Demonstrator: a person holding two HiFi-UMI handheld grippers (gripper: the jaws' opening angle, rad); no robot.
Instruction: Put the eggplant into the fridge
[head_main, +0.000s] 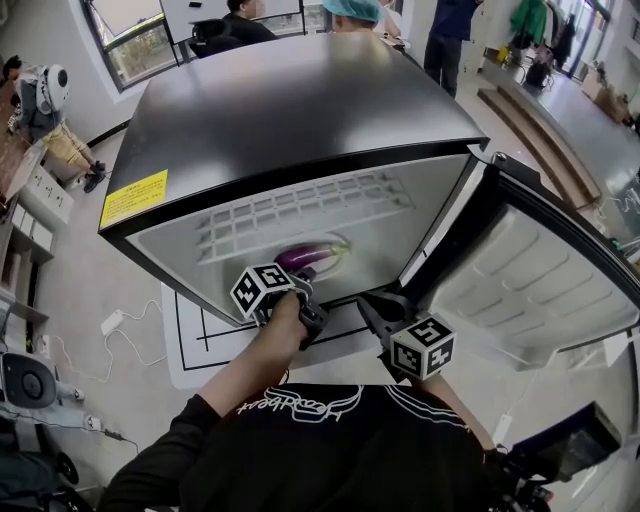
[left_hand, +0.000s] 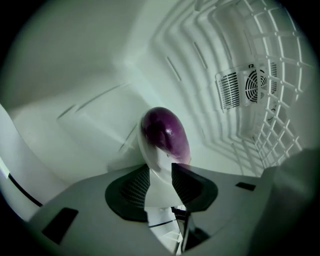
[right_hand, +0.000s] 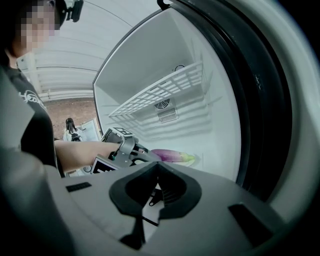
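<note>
The purple eggplant lies on the floor inside the open fridge, its green stem end pointing right. My left gripper reaches into the fridge at the eggplant's near end. In the left gripper view the eggplant sits just ahead of the left gripper, whose jaws stand open and apart from it. The right gripper view shows the eggplant resting on the fridge floor beyond the left gripper. My right gripper hovers outside by the door hinge side, shut and empty.
A white wire shelf spans the fridge above the eggplant. A fan vent sits in the back wall. The fridge door stands open to the right. A white floor mat lies under the fridge. People stand behind it.
</note>
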